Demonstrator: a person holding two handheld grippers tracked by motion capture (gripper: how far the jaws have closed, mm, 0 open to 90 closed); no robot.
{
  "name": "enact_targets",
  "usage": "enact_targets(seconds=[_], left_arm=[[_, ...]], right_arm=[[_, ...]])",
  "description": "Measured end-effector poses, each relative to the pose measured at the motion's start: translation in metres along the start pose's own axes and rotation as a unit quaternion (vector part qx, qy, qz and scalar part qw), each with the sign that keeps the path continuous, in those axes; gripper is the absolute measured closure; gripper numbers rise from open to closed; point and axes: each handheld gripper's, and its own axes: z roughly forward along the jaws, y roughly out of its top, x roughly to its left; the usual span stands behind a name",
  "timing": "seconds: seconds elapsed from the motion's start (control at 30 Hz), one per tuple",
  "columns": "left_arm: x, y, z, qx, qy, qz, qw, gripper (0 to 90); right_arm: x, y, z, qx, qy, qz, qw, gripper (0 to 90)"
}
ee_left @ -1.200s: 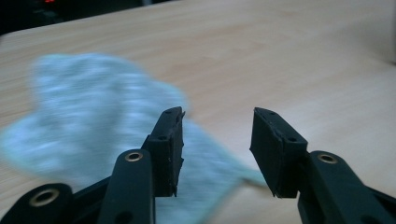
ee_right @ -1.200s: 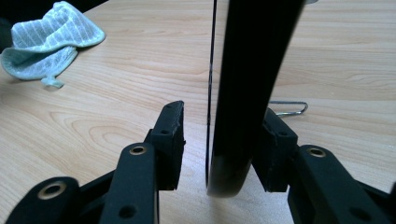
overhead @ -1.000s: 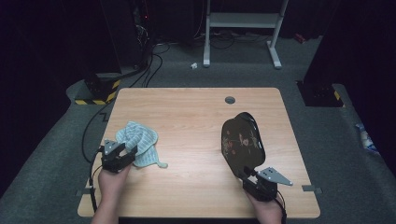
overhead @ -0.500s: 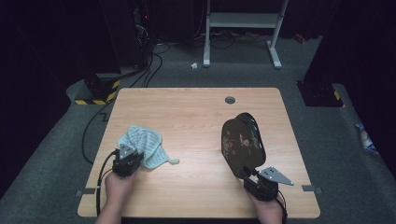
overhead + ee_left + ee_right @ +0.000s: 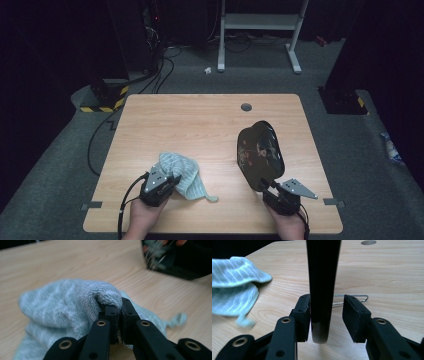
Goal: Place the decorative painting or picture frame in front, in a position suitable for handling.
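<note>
One cloth (image 5: pixel 181 172) and one dark tray (image 5: pixel 260 155) are on the table (image 5: pixel 200 120). The left gripper (image 5: pixel 117 315) pinches the cloth. The right gripper (image 5: pixel 327 315) has the tray's edge between its jaws, one pad touching

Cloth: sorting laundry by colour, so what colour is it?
Pale blue-green cloth with faint lighter stripes, best seen in the left gripper view.

Bright, evenly lit table (image 5: pixel 210 125) amid dark surroundings; blurred near cloth (image 5: pixel 57 312) in both gripper views.
</note>
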Motion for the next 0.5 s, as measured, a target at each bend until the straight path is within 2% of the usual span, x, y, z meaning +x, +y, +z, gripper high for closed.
enact_targets(seconds=[0.1,0.17,0.2,0.27,0.37,0.43,0.5], left_arm=[[-0.007,0.015,-0.012,-0.030,0.000,0.017,0.9994,86.1],[-0.008,0.023,-0.020,-0.053,0.003,0.021,0.9984,86.2],[-0.006,0.029,-0.026,-0.069,0.017,0.027,0.9971,86.2],[-0.002,0.031,-0.028,-0.078,0.039,0.033,0.9957,86.2],[0.019,0.023,-0.020,-0.075,0.075,0.019,0.9941,86.2],[0.031,0.014,-0.010,-0.055,0.103,0.021,0.9930,86.2],[0.042,0.003,0.000,-0.031,0.106,0.008,0.9938,86.2]], right_arm=[[-0.001,0.000,-0.001,-0.001,0.001,0.002,1.0000,57.7],[-0.001,0.000,-0.001,-0.002,0.001,0.002,1.0000,57.7],[-0.001,0.000,-0.001,-0.002,0.001,0.002,1.0000,57.7],[0.000,0.000,-0.001,-0.002,0.001,0.002,1.0000,57.7],[0.001,0.000,-0.001,-0.002,0.001,0.001,1.0000,57.6],[0.001,0.000,0.000,-0.001,0.002,0.001,1.0000,57.5],[0.002,0.000,0.001,0.000,0.002,0.000,1.0000,57.5]])
